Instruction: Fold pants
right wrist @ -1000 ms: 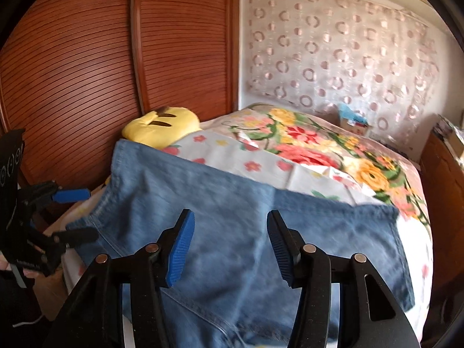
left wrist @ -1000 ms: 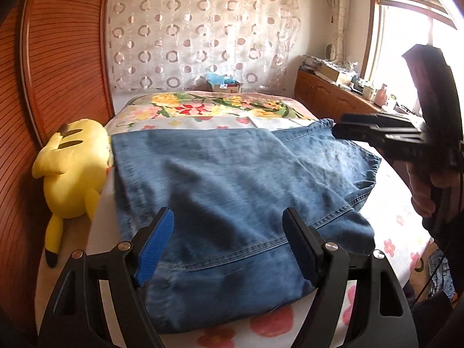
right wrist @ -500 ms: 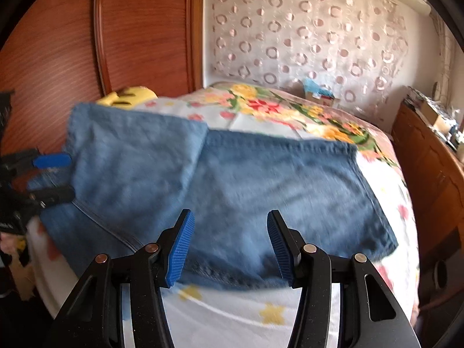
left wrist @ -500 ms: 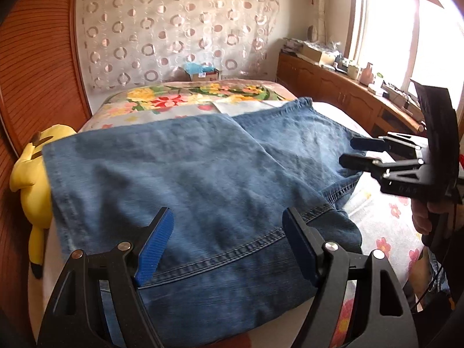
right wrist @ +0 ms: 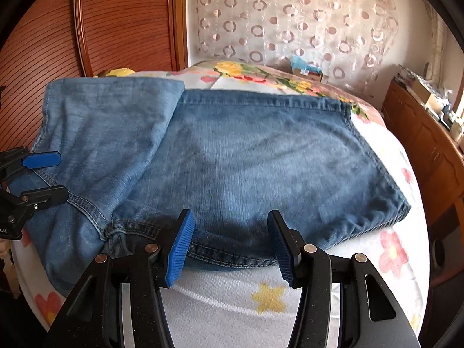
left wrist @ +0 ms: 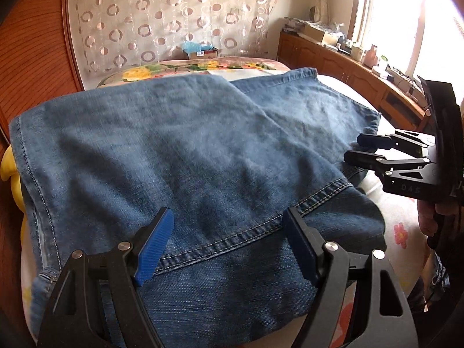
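Observation:
Blue denim pants [left wrist: 179,156] lie folded on the flowered bed [right wrist: 261,295], a paler leg panel [right wrist: 110,127] laid over the darker part [right wrist: 261,159]. My left gripper [left wrist: 227,242] hangs open just above the near seam, nothing between its blue pads. It shows in the right wrist view as the left gripper [right wrist: 50,174] at the pants' left edge. My right gripper [right wrist: 229,246] is open over the near hem, empty. In the left wrist view the right gripper [left wrist: 355,148] hovers at the pants' right side, held by a hand [left wrist: 429,217].
A yellow plush toy [left wrist: 8,168] peeks out beyond the pants' left edge by the wooden slatted wall [right wrist: 116,23]. A wooden cabinet [left wrist: 348,69] with clutter runs along the window side. A cardboard box [left wrist: 203,53] sits at the bed's far end.
Both grippers have sunk closer to the pants. The left one has shifted right, so the plush toy is now almost hidden. Both stayed open.

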`<state>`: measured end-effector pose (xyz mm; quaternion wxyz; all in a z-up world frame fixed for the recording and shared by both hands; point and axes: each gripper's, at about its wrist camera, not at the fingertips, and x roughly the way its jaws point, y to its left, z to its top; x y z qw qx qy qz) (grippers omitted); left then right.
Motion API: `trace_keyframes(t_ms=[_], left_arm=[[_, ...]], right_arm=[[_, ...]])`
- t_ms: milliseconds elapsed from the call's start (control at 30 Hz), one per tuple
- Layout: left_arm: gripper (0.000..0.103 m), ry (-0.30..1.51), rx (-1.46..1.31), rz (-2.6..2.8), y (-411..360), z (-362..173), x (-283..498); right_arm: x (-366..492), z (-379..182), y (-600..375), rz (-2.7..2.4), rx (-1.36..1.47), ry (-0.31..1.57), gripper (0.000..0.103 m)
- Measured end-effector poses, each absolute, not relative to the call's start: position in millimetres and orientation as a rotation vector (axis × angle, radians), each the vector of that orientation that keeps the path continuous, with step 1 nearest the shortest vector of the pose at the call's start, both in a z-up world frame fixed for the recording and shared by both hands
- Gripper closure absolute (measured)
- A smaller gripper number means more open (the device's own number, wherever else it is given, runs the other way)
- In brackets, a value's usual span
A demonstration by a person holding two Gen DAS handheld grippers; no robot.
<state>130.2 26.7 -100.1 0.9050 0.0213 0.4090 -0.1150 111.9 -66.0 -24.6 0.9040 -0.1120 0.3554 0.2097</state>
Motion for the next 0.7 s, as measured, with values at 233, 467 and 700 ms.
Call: trace_keyframes(t_ms=[233, 467, 700], left_arm=[[0.025, 0.83, 0.061, -0.231, 25.1, -102.7, 130.3], [0.024, 0.812, 0.078, -0.223, 23.2, -105.3, 131.6], [0.024, 0.809, 0.077, -0.222, 22.8, -106.8, 133.8]], right_arm=[[127.2, -23.5, -84.8, 0.452, -0.179, 0.765, 0.046], [129.2, -18.4, -136.9, 0.383, -0.107, 0.718, 0.046], [150.7, -26.2, -200.9, 0.247, -0.048, 0.726, 0.046]])
